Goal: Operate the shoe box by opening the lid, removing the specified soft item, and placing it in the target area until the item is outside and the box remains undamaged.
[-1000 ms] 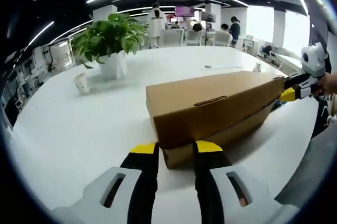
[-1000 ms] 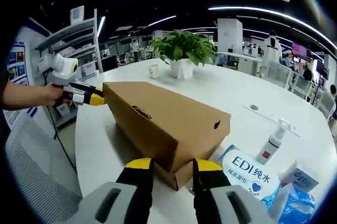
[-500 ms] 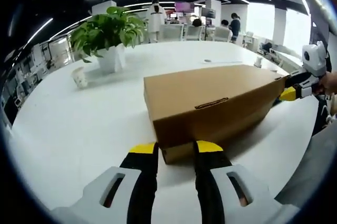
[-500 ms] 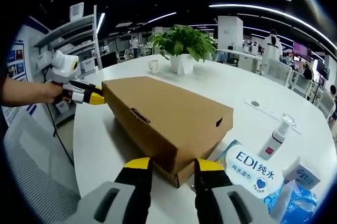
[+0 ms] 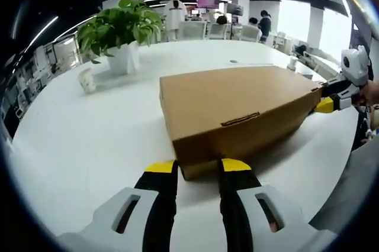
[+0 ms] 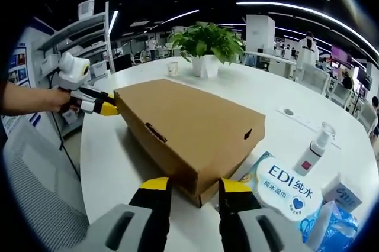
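Box of plain brown cardboard is seen lying flat on the white table, its lid closed over the base, with a gripper at each short end. In the left gripper view, the left gripper is set against the near end, its yellow-tipped jaws parted and standing to either side of the lower edge; nothing is seen clamped between them. In the right gripper view, the right gripper is likewise placed at the opposite end, jaws apart and straddling the corner of the base. Each gripper is also seen from the other's camera, at the far end of the box. The cardboard is judged light and fairly stiff, yet easily creased or torn at the lid's rim if pinched hard or levered from one corner. A slot in the lid's side wall is visible, but the lid's end edges are judged the better hold, lifted evenly at both ends so the base is left lying. The soft item inside cannot be seen. A plant and a cup stand well apart; a wipes pack lies just beside the box.
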`<state>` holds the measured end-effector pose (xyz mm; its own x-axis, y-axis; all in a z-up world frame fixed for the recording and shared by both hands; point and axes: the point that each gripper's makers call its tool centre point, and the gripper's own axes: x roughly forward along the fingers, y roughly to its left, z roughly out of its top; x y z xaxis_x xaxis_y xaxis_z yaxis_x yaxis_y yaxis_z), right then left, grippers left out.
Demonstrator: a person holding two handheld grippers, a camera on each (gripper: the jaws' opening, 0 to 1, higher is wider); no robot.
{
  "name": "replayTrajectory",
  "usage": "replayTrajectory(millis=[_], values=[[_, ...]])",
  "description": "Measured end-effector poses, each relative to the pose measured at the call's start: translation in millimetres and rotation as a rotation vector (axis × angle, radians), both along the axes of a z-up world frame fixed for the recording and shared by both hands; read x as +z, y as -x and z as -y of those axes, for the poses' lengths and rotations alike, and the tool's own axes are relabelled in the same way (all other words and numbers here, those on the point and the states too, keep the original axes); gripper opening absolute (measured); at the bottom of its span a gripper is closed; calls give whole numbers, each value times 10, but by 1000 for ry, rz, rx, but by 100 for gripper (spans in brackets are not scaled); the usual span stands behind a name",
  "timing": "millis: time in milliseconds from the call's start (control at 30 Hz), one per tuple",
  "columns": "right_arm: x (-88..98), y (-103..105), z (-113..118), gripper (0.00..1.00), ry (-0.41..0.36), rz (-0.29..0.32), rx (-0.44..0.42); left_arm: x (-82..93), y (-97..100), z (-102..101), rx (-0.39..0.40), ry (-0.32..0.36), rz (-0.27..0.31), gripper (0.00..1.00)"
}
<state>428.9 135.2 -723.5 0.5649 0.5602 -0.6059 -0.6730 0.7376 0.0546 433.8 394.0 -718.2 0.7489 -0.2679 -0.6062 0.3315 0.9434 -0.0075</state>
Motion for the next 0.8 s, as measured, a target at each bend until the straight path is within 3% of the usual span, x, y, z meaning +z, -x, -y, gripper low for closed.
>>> replayTrajectory(millis=[367, 800], values=[[34, 6, 9, 29, -9, -2, -3, 42, 17, -37, 8, 1, 6, 26], [212, -35, 31, 32, -38, 28, 2, 155, 16, -72, -7, -5, 28, 27]])
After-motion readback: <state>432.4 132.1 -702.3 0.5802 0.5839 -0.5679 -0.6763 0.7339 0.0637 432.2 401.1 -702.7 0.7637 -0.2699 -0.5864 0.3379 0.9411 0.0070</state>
